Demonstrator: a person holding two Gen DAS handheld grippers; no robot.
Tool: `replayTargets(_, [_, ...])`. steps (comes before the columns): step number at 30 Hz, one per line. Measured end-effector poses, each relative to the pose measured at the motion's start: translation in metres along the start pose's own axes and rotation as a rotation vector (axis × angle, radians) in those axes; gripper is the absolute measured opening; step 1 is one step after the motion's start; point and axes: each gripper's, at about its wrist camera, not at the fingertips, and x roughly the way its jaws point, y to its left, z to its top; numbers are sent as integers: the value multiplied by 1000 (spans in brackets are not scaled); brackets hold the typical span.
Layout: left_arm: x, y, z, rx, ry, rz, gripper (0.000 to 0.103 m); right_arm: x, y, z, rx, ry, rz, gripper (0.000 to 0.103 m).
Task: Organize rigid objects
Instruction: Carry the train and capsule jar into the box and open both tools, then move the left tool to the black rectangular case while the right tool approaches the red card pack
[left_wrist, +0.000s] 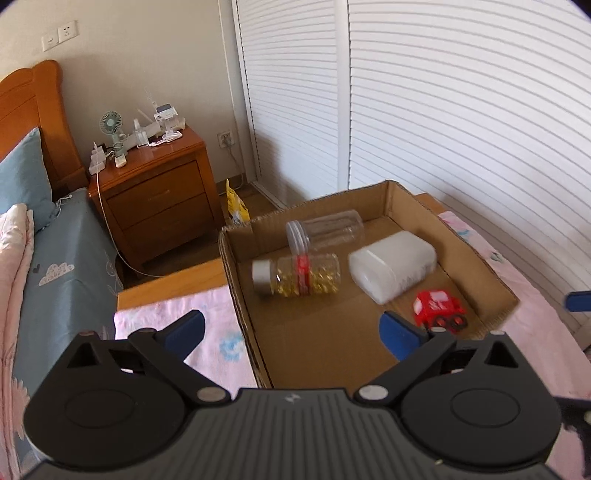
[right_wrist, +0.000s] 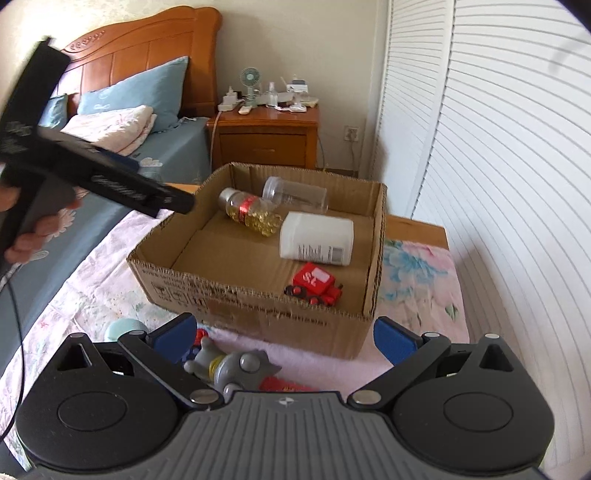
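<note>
1. Left gripper (left_wrist: 291, 328), black frame with blue pads: jaws spread wide, nothing between them. It hung above the near-left rim of the box, apparently placed there to drop or fetch items from above.

2. Shallow brown corrugated cardboard box (right_wrist: 258, 314): it rested on a pink floral bedcover (right_wrist: 421, 273) and evidently served as the collecting place for the rigid objects. Contents, left to right:
   a. Clear plastic bottle of yellow capsules with silver cap and red band (right_wrist: 249, 214), on its side near the back-left.
   b. Empty clear plastic jar (right_wrist: 295, 194), on its side, just behind item a and touching it.
   c. White rectangular plastic bottle with printed label (right_wrist: 316, 240), lying flat toward the right wall.
   d. Small red toy truck with black wheels (right_wrist: 314, 284), upright in the near-right corner.

3. Items not yet boxed, lying on the bedcover against the box's front wall: a pale green rounded object (right_wrist: 123, 328), partly hidden; a grey plastic figure with yellow band (right_wrist: 236, 365); a red piece (right_wrist: 284, 386) beneath it, too hidden to identify.

4. Right gripper (right_wrist: 284, 338), same make: jaws spread, empty, poised over the grey figure, probably the next pick.
</note>
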Motion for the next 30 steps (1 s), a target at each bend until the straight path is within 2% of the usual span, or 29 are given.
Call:
replayTargets(11, [-39, -21, -71, -7, -11, -52, 101, 4, 16, -51, 93, 25, -55, 103])
replayTargets(14, [-43, -30, -88, 0, -3, -62, 101, 6, 20, -66, 91, 29, -90, 103])
replayTargets(18, [-41, -43, -110, 28, 5, -78, 101, 13, 19, -82, 102, 54, -91, 103])
replayTargets(22, [-24, -52, -123, 30, 34, -39, 101, 17, 12, -95, 154, 65, -65, 103])
replayTargets(30, [0, -51, -128, 10, 48, 90, 101, 18, 9, -107, 182, 74, -40, 103])
